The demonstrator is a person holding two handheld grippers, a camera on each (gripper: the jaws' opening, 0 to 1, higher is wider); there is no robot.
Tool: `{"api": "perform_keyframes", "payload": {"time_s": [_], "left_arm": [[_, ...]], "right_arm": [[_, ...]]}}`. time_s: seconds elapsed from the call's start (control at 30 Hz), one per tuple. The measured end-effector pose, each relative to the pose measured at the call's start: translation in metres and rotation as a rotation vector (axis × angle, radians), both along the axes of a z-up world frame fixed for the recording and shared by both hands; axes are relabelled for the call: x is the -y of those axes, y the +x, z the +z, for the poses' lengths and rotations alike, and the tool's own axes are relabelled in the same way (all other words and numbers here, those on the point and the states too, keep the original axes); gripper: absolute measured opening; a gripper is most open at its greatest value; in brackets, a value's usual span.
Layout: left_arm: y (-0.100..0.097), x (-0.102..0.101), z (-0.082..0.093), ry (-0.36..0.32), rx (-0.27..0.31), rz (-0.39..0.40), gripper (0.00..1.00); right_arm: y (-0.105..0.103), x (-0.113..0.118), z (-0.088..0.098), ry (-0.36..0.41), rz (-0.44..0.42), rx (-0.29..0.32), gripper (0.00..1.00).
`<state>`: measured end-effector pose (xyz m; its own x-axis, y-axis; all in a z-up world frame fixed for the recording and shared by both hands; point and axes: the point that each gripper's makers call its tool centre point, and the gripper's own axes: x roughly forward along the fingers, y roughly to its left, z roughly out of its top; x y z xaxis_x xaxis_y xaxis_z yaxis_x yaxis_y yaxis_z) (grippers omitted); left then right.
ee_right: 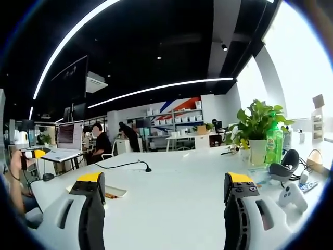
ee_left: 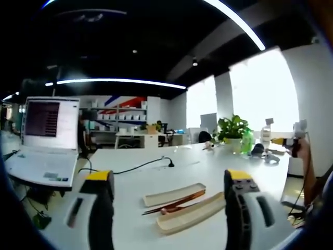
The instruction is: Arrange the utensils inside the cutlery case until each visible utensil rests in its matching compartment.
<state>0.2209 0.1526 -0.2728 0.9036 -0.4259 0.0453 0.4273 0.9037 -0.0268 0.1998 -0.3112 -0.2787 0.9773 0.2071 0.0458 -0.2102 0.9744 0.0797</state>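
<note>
Near the counter (ee_left: pixel 156 169) front edge: cutlery case (ee_left: pixel 190 214) lying open, lid (ee_left: pixel 173 194) just beside it, chopsticks (ee_left: pixel 174 203) and spoon (ee_left: pixel 171 210) between them. Left gripper (ee_left: pixel 169 179) spread wide, holding nothing. Right gripper (ee_right: pixel 164 182) wide too, nothing held. Laptop (ee_left: pixel 44 148) at the left corner.
</note>
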Motion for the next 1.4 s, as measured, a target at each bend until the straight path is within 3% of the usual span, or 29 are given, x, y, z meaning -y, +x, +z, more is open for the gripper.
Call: {"api": "perform_keyframes", "payload": {"time_s": [0.3,0.37,0.47,0.67,0.77,0.97,1.07,1.23,1.4], "left_arm": [[-0.001,0.005,0.003,-0.004,0.011,-0.025,0.97],[0.001,0.000,0.000,-0.027,-0.014,0.011,0.99],[0.002,-0.005,0.001,-0.012,-0.002,0.034,1.00],[0.001,-0.008,0.007,-0.036,0.025,0.030,1.00],[-0.001,-0.005,0.011,-0.052,0.044,0.016,1.00],[0.001,0.000,0.009,-0.048,0.038,-0.001,0.99],[0.001,0.003,0.008,-0.038,0.035,-0.009,0.96],[-0.001,0.008,0.007,-0.032,0.033,-0.024,0.96],[0.000,0.008,0.005,-0.019,0.032,-0.037,0.93]], "right_arm": [[0.000,0.003,-0.002,-0.012,-0.011,-0.008,0.99],[0.000,0.002,-0.002,-0.011,-0.011,-0.007,0.99],[0.000,-0.002,0.000,0.027,-0.021,0.014,0.98],[0.005,-0.029,-0.004,0.033,0.056,0.005,0.96],[0.003,-0.035,0.008,0.021,0.049,0.072,0.96],[0.003,-0.046,0.017,0.004,0.082,0.080,0.95],[0.008,-0.053,0.022,-0.020,0.096,0.077,0.95],[0.016,-0.076,0.031,-0.130,0.148,0.051,0.94],[0.019,-0.097,0.043,-0.181,0.204,0.067,0.88]]}}
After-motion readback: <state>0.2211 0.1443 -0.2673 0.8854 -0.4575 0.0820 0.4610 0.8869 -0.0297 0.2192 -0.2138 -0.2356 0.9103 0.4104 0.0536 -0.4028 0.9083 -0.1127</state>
